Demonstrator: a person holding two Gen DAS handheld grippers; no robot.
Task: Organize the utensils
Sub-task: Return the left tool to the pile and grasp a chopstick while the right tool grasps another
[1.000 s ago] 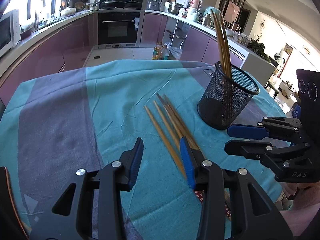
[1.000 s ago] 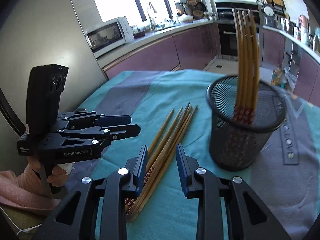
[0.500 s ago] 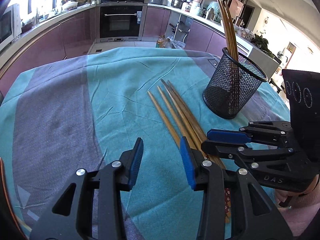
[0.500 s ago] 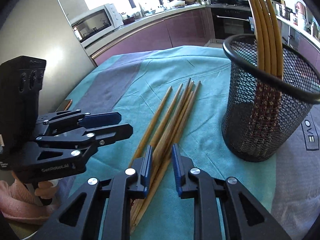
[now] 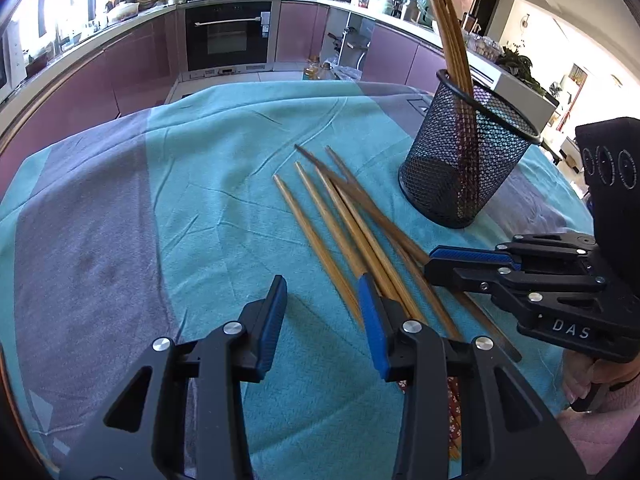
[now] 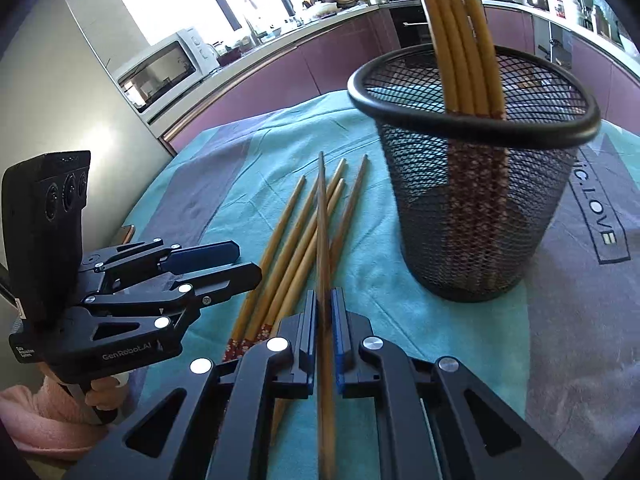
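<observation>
From the left wrist view, the left gripper (image 5: 322, 318) hovers over the teal cloth (image 5: 224, 184) with its jaws partly apart and nothing between them; its right finger sits just over the near ends of the loose chopsticks (image 5: 340, 224), likely waiting its turn. The right gripper (image 5: 436, 262) reaches in from the right, low across the same bundle. Beyond stands the mesh cup (image 5: 464, 168), upright, with several chopsticks already leaning inside – the sorted ones, by the look of it.

From the right wrist view, the right gripper (image 6: 324, 312) has just been closing and now clamps a single chopstick (image 6: 322, 216) between its pads. That stick runs straight ahead along the fingers and crosses the others at a slant, which suggests it is being singled out for the cup. The remaining sticks lie side by side on the cloth, patterned ends nearest the camera. The left gripper (image 6: 244, 262) hangs just beside them, held in a hand with a pink sleeve (image 6: 48, 420).

The cloth is wrinkled, with grey bands – a soft surface, so sticks may roll little. Around it a kitchen: purple cabinets (image 5: 132, 64), an oven (image 5: 230, 34), a microwave (image 6: 160, 70)
</observation>
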